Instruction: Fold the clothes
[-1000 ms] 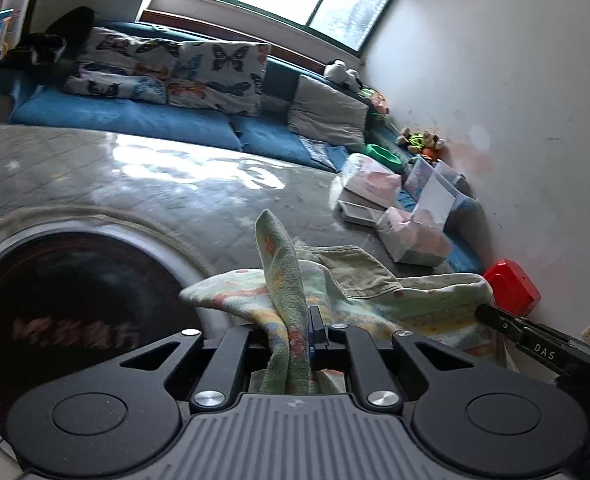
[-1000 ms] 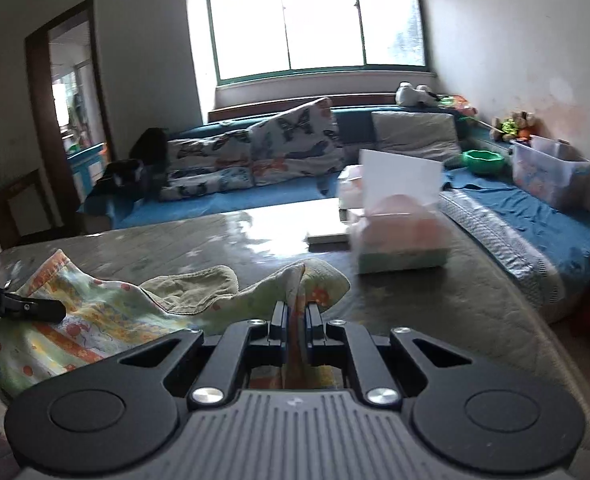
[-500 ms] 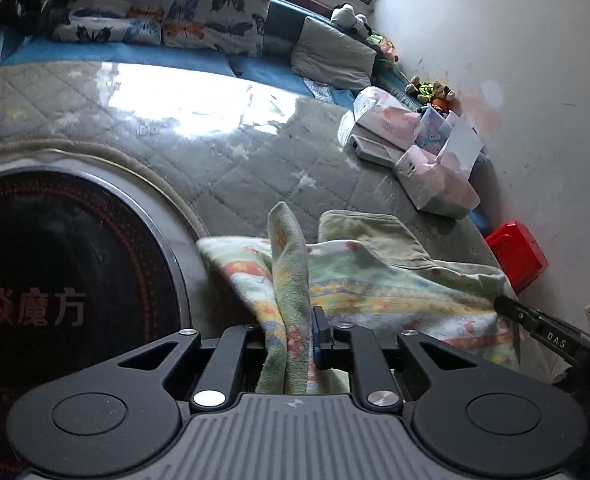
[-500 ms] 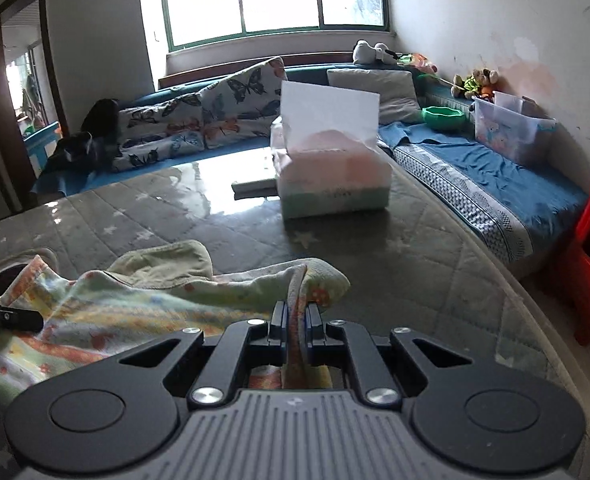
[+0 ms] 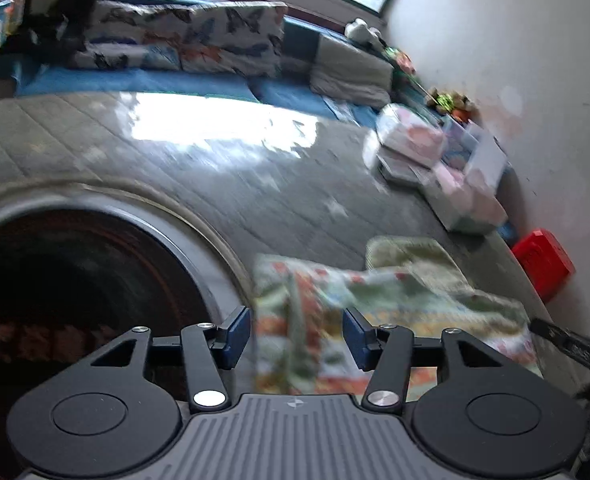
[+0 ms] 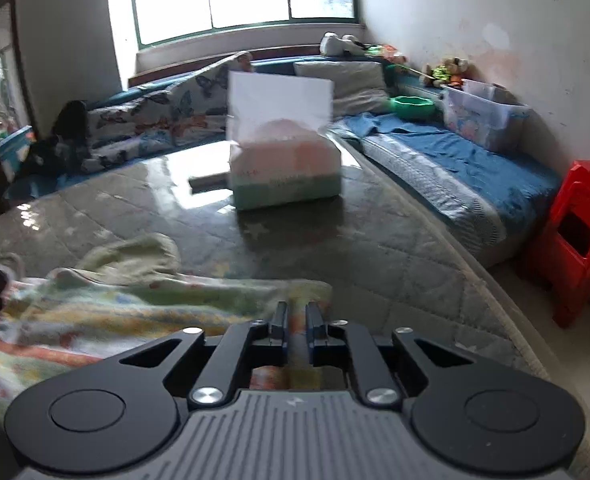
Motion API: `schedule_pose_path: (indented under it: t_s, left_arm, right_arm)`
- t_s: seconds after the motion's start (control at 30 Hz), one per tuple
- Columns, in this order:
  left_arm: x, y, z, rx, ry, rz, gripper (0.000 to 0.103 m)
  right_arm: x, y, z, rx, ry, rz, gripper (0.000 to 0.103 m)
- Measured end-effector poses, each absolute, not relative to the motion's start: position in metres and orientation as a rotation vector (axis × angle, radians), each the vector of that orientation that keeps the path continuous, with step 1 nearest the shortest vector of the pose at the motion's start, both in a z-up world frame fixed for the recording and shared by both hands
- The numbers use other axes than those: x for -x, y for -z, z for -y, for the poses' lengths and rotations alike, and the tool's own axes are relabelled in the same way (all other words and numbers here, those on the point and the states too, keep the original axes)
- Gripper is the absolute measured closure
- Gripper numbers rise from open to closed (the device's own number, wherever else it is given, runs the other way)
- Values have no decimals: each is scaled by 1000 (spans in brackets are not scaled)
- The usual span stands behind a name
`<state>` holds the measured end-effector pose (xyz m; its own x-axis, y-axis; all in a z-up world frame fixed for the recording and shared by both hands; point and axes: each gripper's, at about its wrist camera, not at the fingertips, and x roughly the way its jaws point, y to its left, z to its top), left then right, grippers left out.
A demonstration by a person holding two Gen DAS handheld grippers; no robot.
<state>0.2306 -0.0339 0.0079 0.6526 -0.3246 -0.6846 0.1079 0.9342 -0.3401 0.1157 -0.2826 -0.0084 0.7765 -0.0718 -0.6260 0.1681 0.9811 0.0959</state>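
Note:
A small patterned garment [image 5: 379,304], pale green with orange and yellow print, lies on the grey quilted table cover [image 5: 231,184]. My left gripper [image 5: 297,334] is open, its blue pads either side of the garment's left edge, which lies loose between them. In the right wrist view the same garment [image 6: 107,312] spreads to the left. My right gripper [image 6: 296,320] has its jaws nearly together on the garment's right corner. The right gripper's tip shows at the left wrist view's right edge [image 5: 571,344].
A round black hotplate [image 5: 67,280] is set in the table at the left. A tissue box [image 6: 285,168] and flat packages [image 5: 411,140] stand farther back. A red stool [image 6: 575,240] stands off the table's right edge. A blue sofa with cushions [image 6: 435,136] runs behind.
My left gripper has opened and let go of the garment's fold, which dropped flat onto the table. The right gripper lowered its corner toward the table and stays shut on it.

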Motion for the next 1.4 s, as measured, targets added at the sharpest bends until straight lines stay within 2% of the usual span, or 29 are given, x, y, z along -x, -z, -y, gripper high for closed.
schedule_pose_path:
  t_s: [0.1, 0.13, 0.17, 0.3, 0.43, 0.77, 1.0, 1.1, 1.2, 1.4]
  left_arm:
    - [-231, -15, 38, 288, 271, -800, 53]
    - [-231, -17, 42, 286, 289, -796, 55]
    - [-231, -18, 46, 286, 311, -795, 56]
    - [-231, -16, 65, 281, 395, -808, 56]
    - [-237, -8, 85, 248, 446, -830, 56]
    - [-248, -1, 114, 210, 481, -838, 56]
    - [-251, 7, 113, 204, 460, -845, 56]
    - [-239, 1, 107, 196, 464, -833, 56]
    - [-217, -5, 97, 162, 468, -799, 56]
    - [-172, -3, 79, 56, 428, -752, 56]
  right_arm:
    - [-123, 2, 269, -141, 63, -675, 89]
    - [-128, 3, 265, -143, 40, -685, 81]
    - [-132, 5, 261, -142, 28, -695, 77]
    - [-152, 18, 248, -115, 24, -730, 74]
    - [-161, 22, 247, -113, 29, -729, 65]
    - [-140, 4, 224, -61, -84, -725, 59]
    - [-114, 7, 183, 19, -215, -775, 50]
    - [-101, 6, 169, 47, -243, -772, 49]
    - [-90, 6, 155, 76, -261, -769, 43]
    - [-72, 8, 137, 124, -242, -738, 42]
